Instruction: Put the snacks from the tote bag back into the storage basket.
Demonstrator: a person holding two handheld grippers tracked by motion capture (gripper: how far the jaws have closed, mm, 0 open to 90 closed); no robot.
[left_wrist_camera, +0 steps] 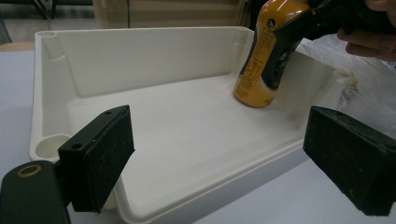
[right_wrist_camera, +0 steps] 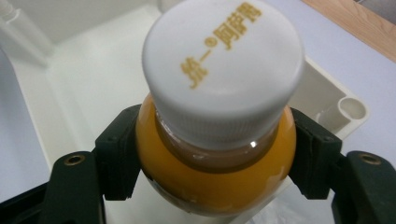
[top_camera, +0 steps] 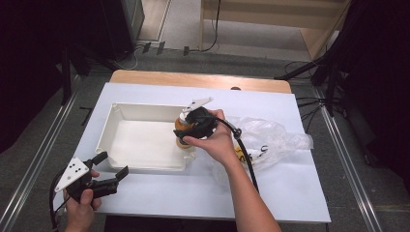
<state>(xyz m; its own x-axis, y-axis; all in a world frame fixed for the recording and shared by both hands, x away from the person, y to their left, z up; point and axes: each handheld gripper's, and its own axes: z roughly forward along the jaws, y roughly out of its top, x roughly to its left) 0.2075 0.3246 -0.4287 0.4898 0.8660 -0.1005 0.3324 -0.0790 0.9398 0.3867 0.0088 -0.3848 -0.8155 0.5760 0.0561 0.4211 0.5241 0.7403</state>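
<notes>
An orange drink bottle [left_wrist_camera: 261, 60] with a white cap [right_wrist_camera: 224, 65] stands tilted in the white tray [top_camera: 104, 137], its base on the tray floor by the right wall. My right gripper [right_wrist_camera: 215, 158] is shut on the bottle's shoulder just below the cap, one black pad [right_wrist_camera: 119, 158] on each side. In the high view the right gripper [top_camera: 193, 126] is at the tray's right edge. My left gripper [top_camera: 113, 163] is open at the tray's near left corner, and between its jaws [left_wrist_camera: 224, 161] there is only the tray's front rim.
A crumpled clear plastic bag [top_camera: 270, 137] lies right of the tray on the white table cover [top_camera: 290, 193]. The wooden table edge [top_camera: 193, 77] shows at the back. The right gripper's cable [top_camera: 246, 159] runs along the forearm.
</notes>
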